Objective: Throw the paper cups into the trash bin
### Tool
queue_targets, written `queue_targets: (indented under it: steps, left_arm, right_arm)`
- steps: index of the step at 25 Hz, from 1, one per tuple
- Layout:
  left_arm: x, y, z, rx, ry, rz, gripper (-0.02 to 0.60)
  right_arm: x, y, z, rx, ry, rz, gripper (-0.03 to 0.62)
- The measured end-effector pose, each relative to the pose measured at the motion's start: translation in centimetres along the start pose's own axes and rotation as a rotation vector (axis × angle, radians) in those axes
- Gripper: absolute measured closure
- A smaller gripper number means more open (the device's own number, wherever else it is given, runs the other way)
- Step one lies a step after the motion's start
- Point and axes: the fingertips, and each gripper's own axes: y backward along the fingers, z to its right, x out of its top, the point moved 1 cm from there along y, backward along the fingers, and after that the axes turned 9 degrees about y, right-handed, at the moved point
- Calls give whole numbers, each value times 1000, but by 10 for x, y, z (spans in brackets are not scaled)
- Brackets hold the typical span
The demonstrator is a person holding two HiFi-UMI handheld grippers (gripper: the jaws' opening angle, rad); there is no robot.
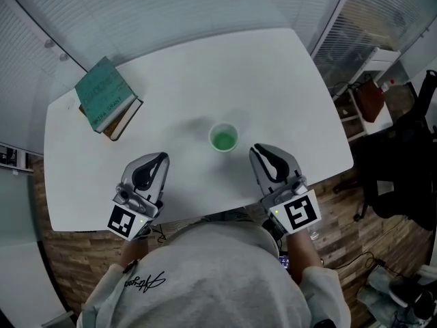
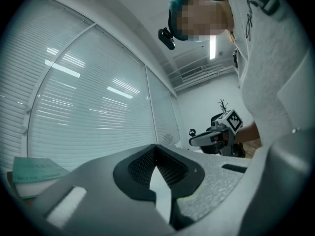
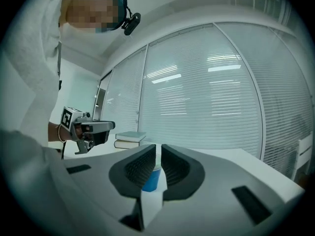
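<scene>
Over white table (image 1: 273, 80), L gripper (image 1: 159, 158) & R gripper (image 1: 259, 150) fingers closed, empty, near cup (image 1: 223, 138).

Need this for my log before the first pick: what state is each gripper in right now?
Left gripper: closed, empty.
Right gripper: closed, empty; the paper cup stands beyond its tips, untouched.

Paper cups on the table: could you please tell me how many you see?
1. The paper cup stands near the middle of the white table, right of the stacked books. Another could be hidden behind the person's body.
</scene>
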Motion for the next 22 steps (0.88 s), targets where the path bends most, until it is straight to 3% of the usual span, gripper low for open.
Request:
queue_targets:
  steps: [3,6,22]
  left_arm:
    - [0,-3,2,12,3,10,578]
    - [0,-5,5,28,0,10,578]
    - [-5,-5,4,89,0,-4,578]
  right_arm:
    - [-8,-2,0,48,0,-22,575]
    - [-14,-2,-2,89,-4,-44,505]
    - [-37,-14,-12,239,27,-112,365]
